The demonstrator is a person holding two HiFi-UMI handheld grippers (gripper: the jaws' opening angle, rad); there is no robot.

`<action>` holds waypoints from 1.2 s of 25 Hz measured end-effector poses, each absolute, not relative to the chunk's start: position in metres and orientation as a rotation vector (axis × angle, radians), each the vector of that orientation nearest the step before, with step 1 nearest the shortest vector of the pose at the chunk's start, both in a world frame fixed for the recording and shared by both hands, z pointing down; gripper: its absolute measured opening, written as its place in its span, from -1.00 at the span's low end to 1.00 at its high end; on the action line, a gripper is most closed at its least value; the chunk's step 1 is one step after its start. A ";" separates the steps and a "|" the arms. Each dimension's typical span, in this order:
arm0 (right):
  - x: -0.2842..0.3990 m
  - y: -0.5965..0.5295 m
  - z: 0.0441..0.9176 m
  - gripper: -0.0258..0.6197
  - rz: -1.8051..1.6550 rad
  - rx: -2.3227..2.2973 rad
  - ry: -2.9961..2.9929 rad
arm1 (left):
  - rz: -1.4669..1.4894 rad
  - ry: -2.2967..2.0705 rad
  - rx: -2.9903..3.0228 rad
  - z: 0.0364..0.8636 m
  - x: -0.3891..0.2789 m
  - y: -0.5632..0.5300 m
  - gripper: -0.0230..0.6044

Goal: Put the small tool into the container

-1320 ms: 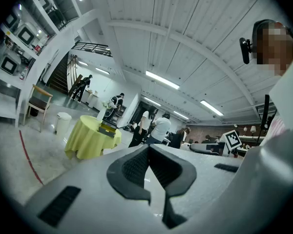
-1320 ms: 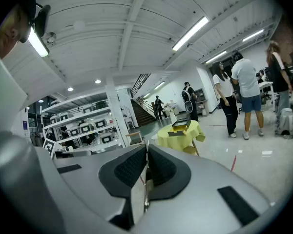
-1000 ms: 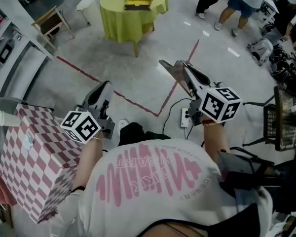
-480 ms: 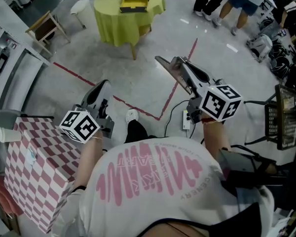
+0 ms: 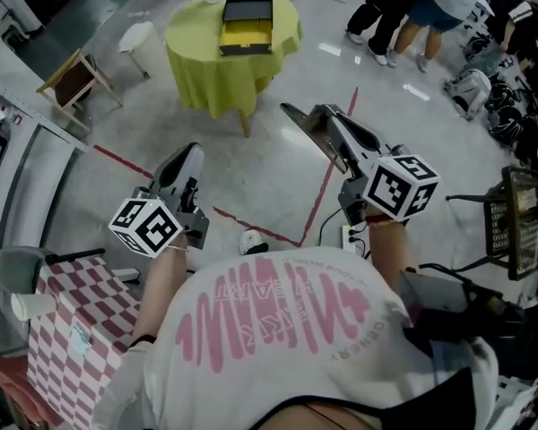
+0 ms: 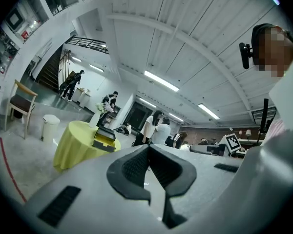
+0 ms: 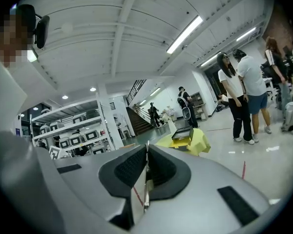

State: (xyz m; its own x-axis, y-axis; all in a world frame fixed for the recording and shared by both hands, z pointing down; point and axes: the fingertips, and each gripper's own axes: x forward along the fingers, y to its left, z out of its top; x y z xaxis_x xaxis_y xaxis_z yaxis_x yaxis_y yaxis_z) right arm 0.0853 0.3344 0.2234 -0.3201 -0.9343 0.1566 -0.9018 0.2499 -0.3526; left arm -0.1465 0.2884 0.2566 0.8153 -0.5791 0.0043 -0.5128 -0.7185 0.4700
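Right gripper [image 5: 330, 125]: its jaws are pressed onto the small tool [image 5: 301, 122], a thin flat metal piece that juts past the tips toward the upper left. In the right gripper view [image 7: 146, 152] the tool [image 7: 145, 182] stands edge-on between the jaws.
Why held so: raised and out in front, probably to keep the tool steady on the way to the table.
Left gripper [image 5: 186, 157]: its jaws are pressed together with nothing between them [image 6: 147, 150]. It sits lower at centre left and seems to have no job for now.
Container [image 5: 247, 12]: a black box with a yellow inside, on the round yellow table [image 5: 206, 61] at the top of the frame, well apart from both grippers.
Stage: the tool looks to be on its way, not yet put in.
Open room: bare floor lies between the person and the table, crossed only by a red tape line [image 5: 330, 170]. A straight approach looks free.
Edges to mind: a checkered box [image 5: 72, 330] at lower left near the left elbow; a chair [image 5: 72, 79] and a white bin [image 5: 139, 38] left of the table; people [image 5: 403, 7] at upper right; a wire basket [image 5: 520, 222] at the right edge; a power strip [image 5: 350, 236] by the feet, possibly a trip risk.
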 end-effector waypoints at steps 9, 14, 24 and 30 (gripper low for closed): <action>0.074 0.234 0.205 -0.86 -0.536 -1.836 2.327 | -0.204 -0.756 2.613 0.233 -0.165 0.172 -0.90; 0.070 0.198 0.212 -0.86 -0.541 -1.867 2.302 | -0.237 -0.678 2.579 0.242 -0.177 0.137 -0.90; 0.066 0.166 0.234 -0.86 -0.606 -1.907 2.310 | -0.143 -0.575 2.543 0.266 -0.172 0.111 -0.90; 0.067 0.146 0.257 -0.86 -0.674 -1.895 2.329 | -0.073 -0.595 2.557 0.287 -0.162 0.101 -0.90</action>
State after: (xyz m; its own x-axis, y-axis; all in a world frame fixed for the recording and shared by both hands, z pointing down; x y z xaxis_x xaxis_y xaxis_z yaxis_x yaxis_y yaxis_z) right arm 0.0671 0.1460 0.2570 -0.2401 -0.9453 0.2209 -0.9172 0.1464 -0.3705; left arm -0.1615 0.1011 0.2867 0.9025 -0.4263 0.0613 -0.3990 -0.7739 0.4918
